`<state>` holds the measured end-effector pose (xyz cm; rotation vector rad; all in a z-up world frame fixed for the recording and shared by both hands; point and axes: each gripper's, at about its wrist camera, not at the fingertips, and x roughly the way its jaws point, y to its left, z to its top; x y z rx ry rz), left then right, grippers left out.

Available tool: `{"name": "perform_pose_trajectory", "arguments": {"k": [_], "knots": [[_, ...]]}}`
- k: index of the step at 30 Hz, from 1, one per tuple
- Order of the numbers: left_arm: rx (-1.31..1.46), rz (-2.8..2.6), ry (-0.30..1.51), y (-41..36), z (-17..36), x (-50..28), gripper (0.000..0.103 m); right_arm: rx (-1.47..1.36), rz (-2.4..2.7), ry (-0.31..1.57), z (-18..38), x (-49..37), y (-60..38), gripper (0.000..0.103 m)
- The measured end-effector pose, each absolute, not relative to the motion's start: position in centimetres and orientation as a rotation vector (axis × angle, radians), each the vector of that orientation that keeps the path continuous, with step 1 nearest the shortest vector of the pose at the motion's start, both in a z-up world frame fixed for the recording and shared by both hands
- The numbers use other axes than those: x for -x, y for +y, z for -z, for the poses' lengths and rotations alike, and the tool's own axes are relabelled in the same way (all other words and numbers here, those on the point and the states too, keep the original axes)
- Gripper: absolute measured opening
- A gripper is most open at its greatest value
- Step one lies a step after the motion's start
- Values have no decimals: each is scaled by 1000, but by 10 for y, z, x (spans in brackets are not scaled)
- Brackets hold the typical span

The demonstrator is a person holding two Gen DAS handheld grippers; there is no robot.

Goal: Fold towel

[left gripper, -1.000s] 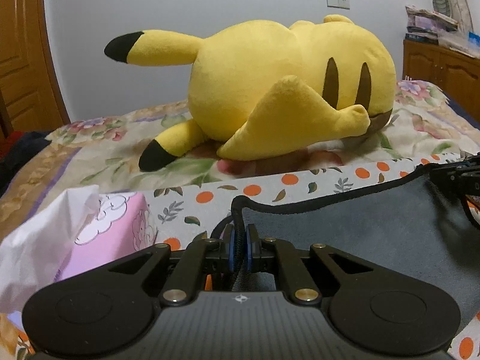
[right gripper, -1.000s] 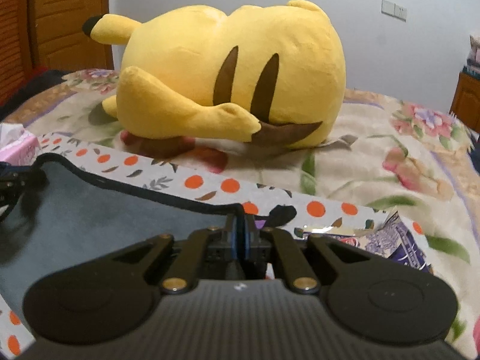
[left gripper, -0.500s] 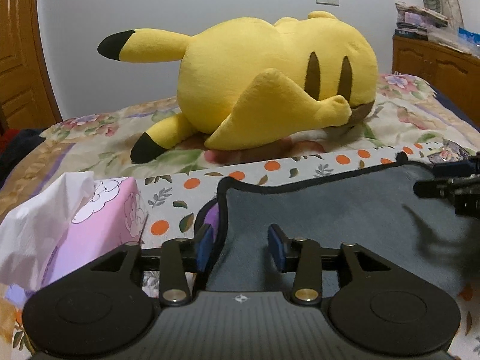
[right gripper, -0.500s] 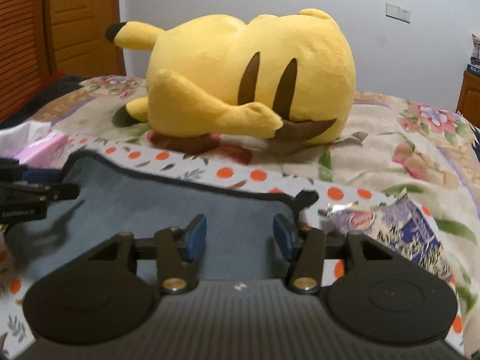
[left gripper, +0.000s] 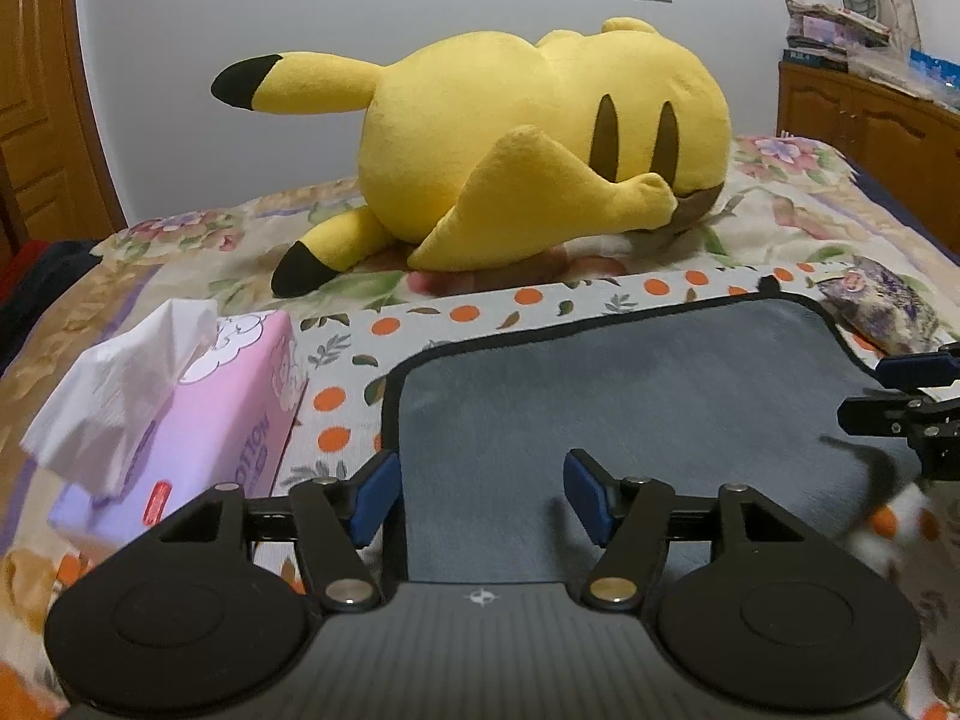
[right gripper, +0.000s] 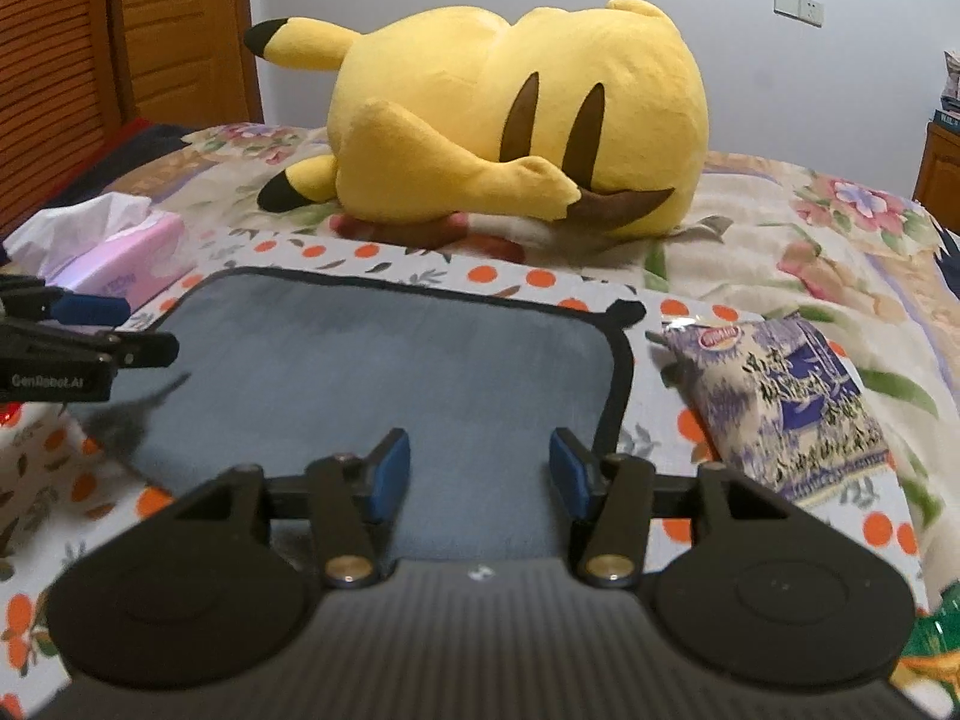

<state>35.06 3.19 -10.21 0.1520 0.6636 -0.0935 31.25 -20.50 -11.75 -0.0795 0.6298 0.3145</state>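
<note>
A dark grey towel [left gripper: 630, 396] with a black hem lies flat on the orange-dotted cloth; it also shows in the right wrist view [right gripper: 384, 360]. My left gripper [left gripper: 477, 495] is open and empty above the towel's near left part. My right gripper [right gripper: 477, 474] is open and empty above the towel's near right part. Each gripper shows at the edge of the other's view, the right one [left gripper: 906, 390] and the left one [right gripper: 90, 330].
A big yellow plush [left gripper: 528, 144] lies behind the towel. A pink tissue box [left gripper: 198, 402] sits to the left, a snack packet [right gripper: 780, 396] to the right. A wooden cabinet [left gripper: 870, 114] stands far right, a wooden door [right gripper: 180, 30] far left.
Both grippers were shut on the towel's far corners, then opened and let go. They have drawn back toward me and the towel now lies flat.
</note>
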Motion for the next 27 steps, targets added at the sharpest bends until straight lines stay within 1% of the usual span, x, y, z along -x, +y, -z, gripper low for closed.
{"name": "perform_pose_trajectory", "arguments": {"k": [4,7,12,14,18,21,25,27], "knots": [[-151,122,665,25,91,-334,67,68,-312,628,108,-295,-205,56],[-156,136,654,19,80,-321,73,62,-313,623,99,-280,-205,56],[-160,155,642,11,63,-295,78,58,-312,620,85,-256,-208,57],[-154,161,641,10,58,-286,82,54,-310,616,80,-246,-210,57],[-156,157,643,8,54,-265,83,46,-304,608,71,-226,-215,61],[-163,157,647,9,52,-250,84,48,-305,604,65,-215,-217,62],[-173,149,650,11,50,-232,89,45,-306,591,56,-200,-219,64],[-177,146,651,11,48,-224,89,42,-308,586,53,-193,-220,66]]}}
